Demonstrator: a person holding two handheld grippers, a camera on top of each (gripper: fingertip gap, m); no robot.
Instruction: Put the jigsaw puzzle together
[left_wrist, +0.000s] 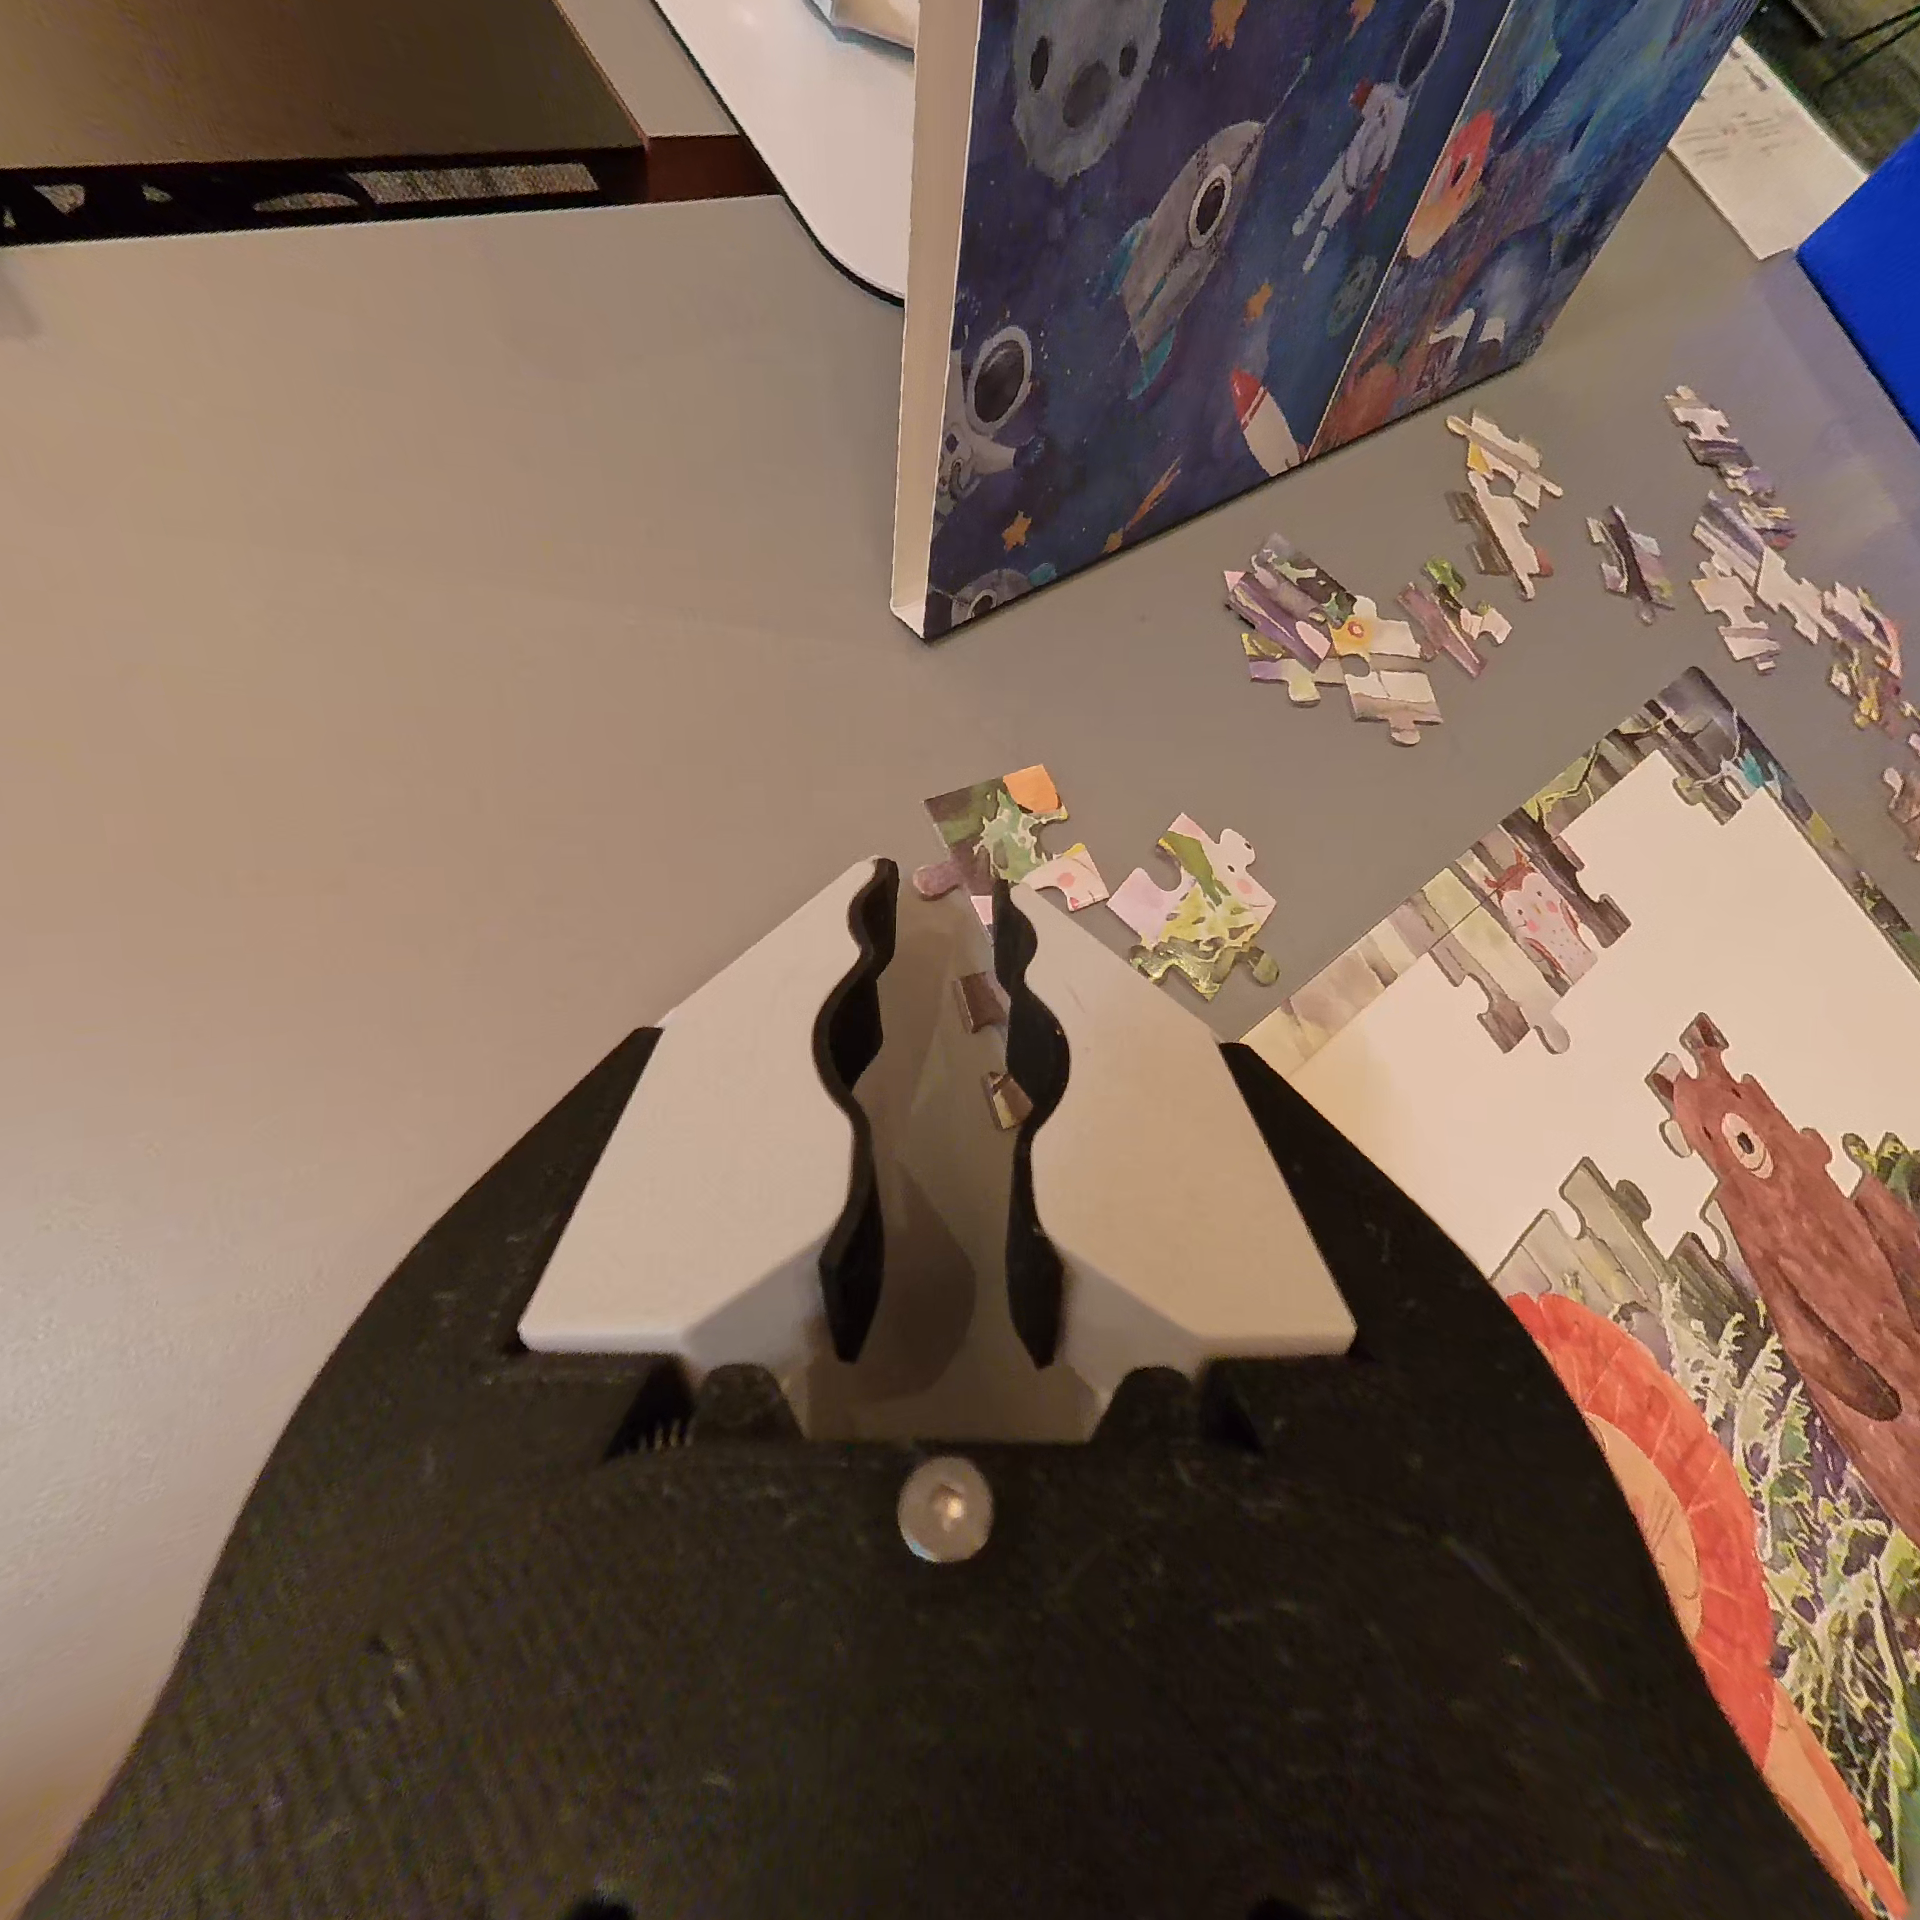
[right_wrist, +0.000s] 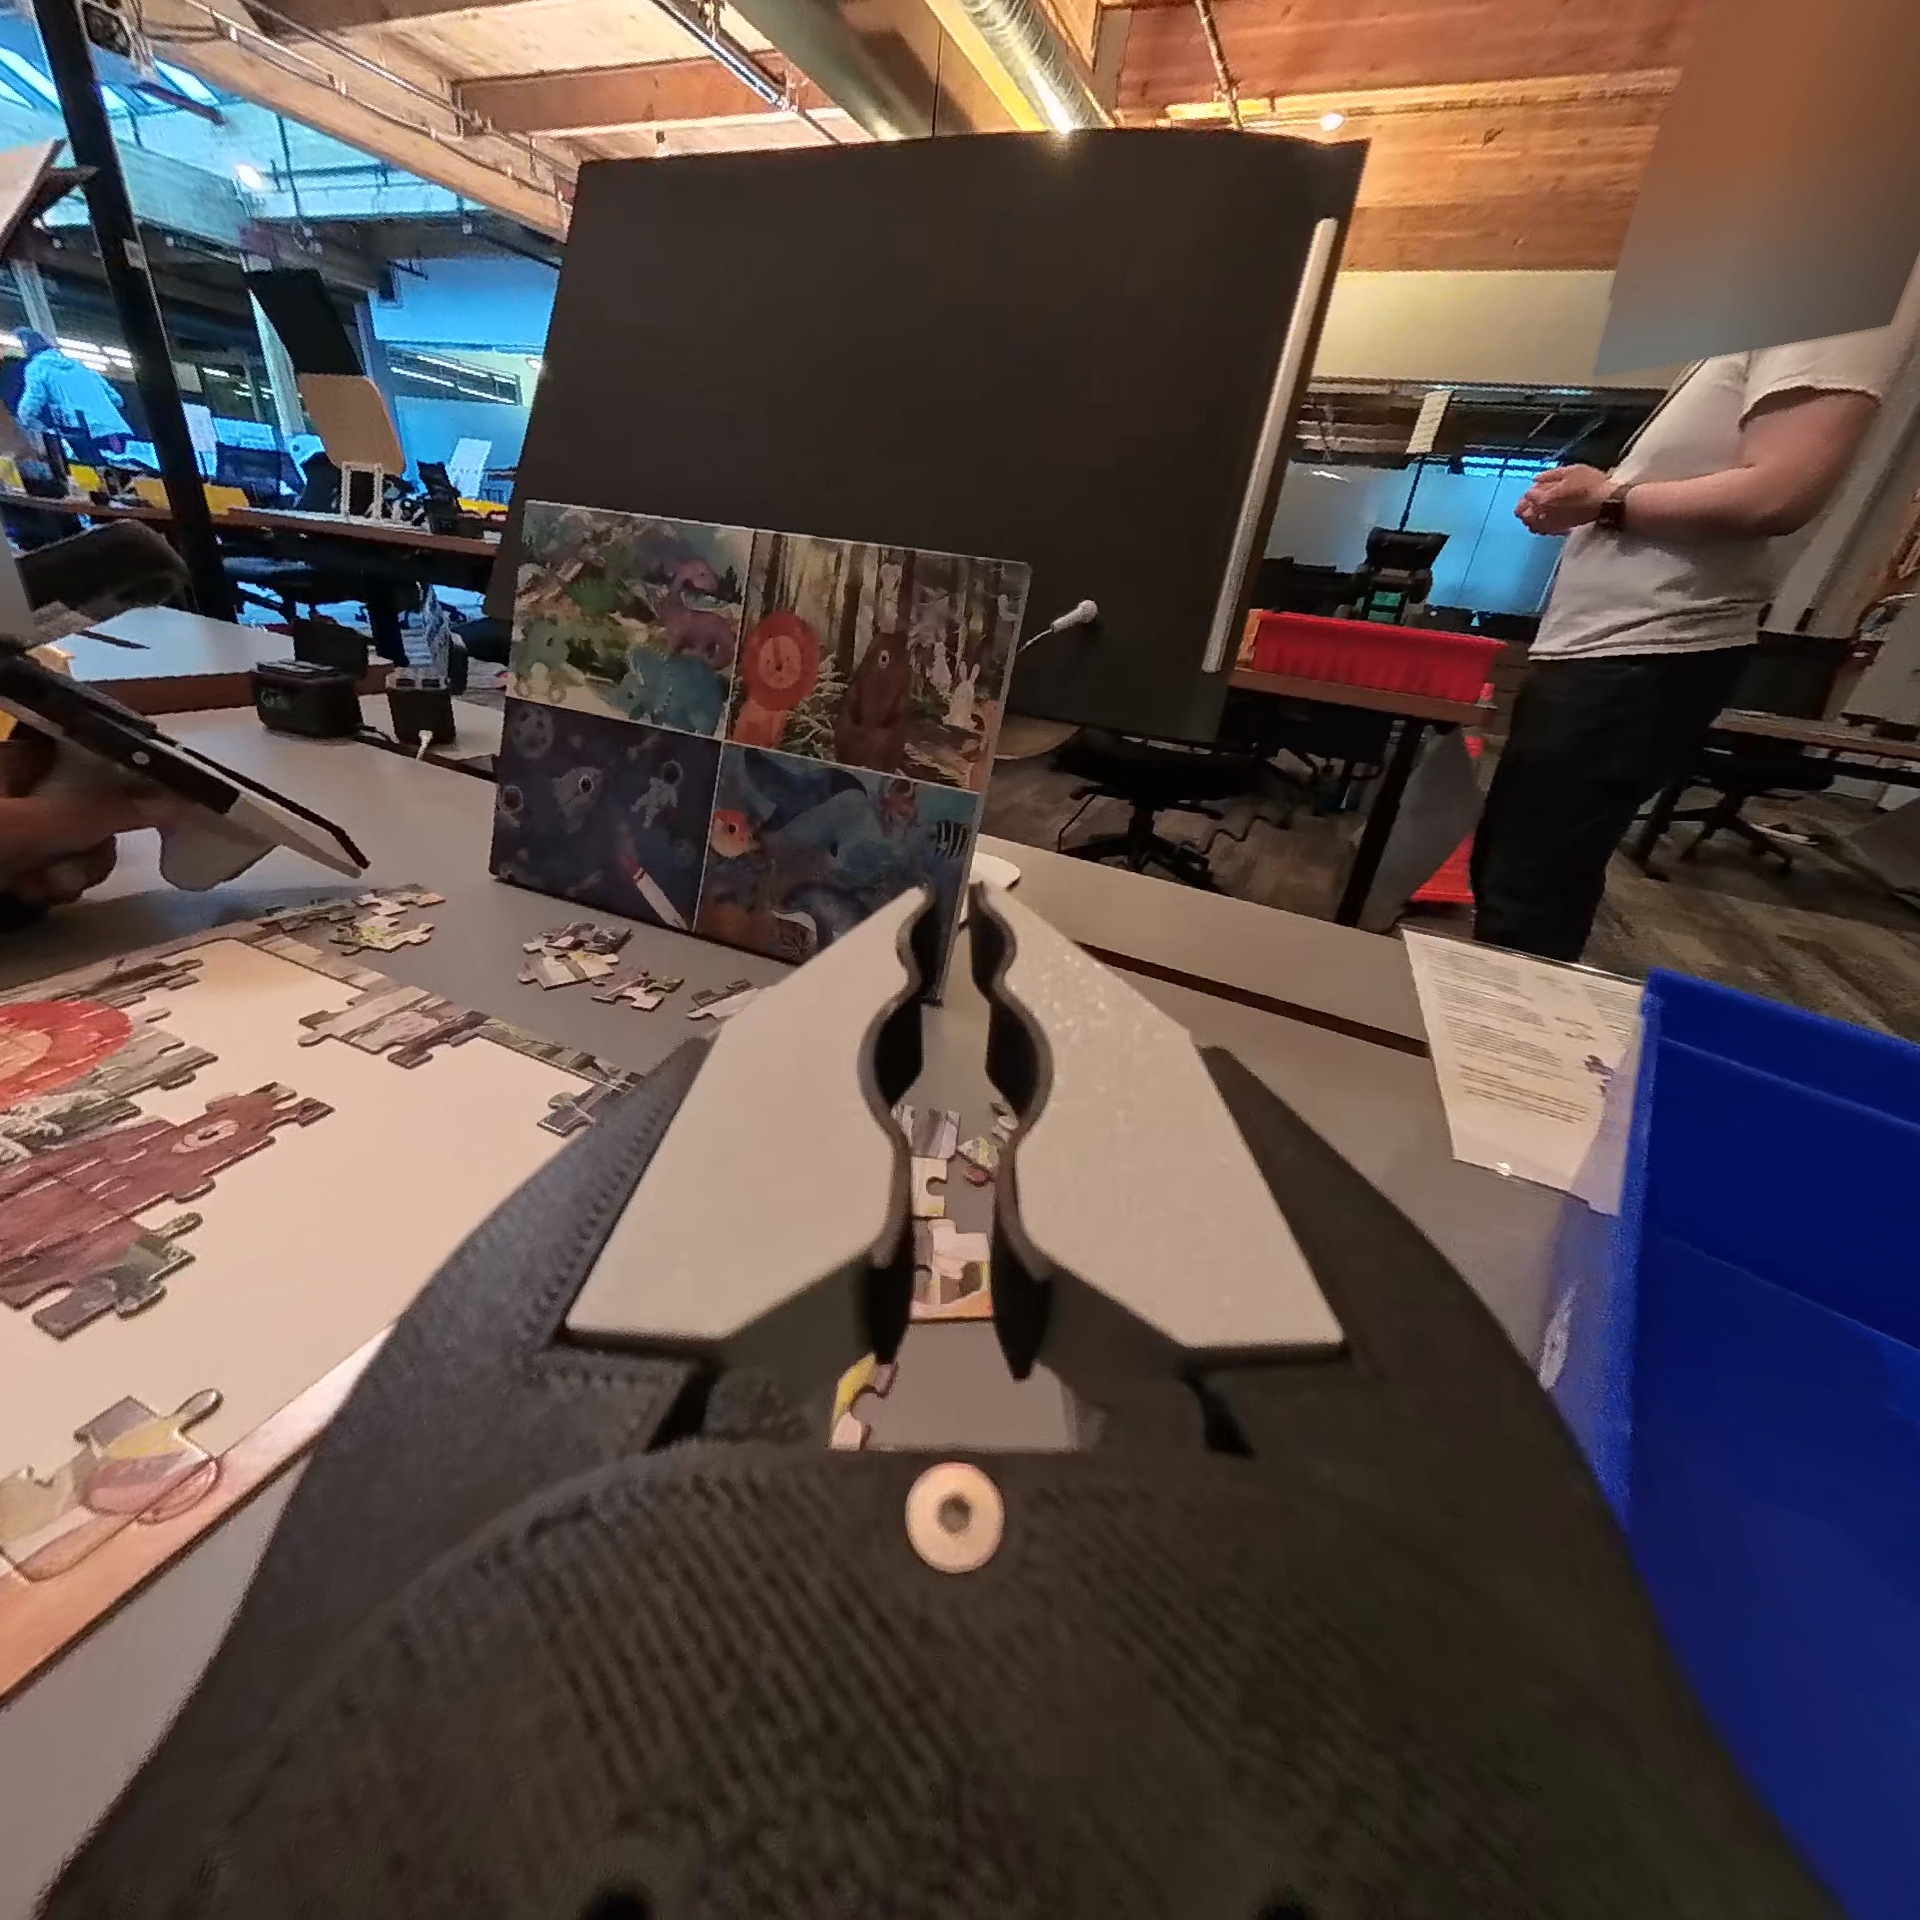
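Observation:
A white puzzle board (left_wrist: 1662, 997) lies at the right with a partly built picture: a brown bear (left_wrist: 1787, 1247), an orange lion (left_wrist: 1642, 1507) and a border strip. It also shows in the right wrist view (right_wrist: 364, 1081). Loose pieces (left_wrist: 1205, 920) lie on the grey table just beyond my left gripper (left_wrist: 948, 888), which is open by a narrow gap and empty, low over the table. More pieces (left_wrist: 1340, 644) lie near the box. My right gripper (right_wrist: 953, 904) is held above loose pieces (right_wrist: 940, 1195), its jaws a thin gap apart and empty.
The puzzle box (left_wrist: 1247, 260) stands upright behind the pieces; it also shows in the right wrist view (right_wrist: 748, 717). A blue bin (right_wrist: 1787, 1351) and a paper sheet (right_wrist: 1517, 1049) sit at the right. A person (right_wrist: 1662, 582) stands beyond the table. A black panel (right_wrist: 935, 416) stands behind the box. Across from one pair of fingers to the other is roughly 45 cm.

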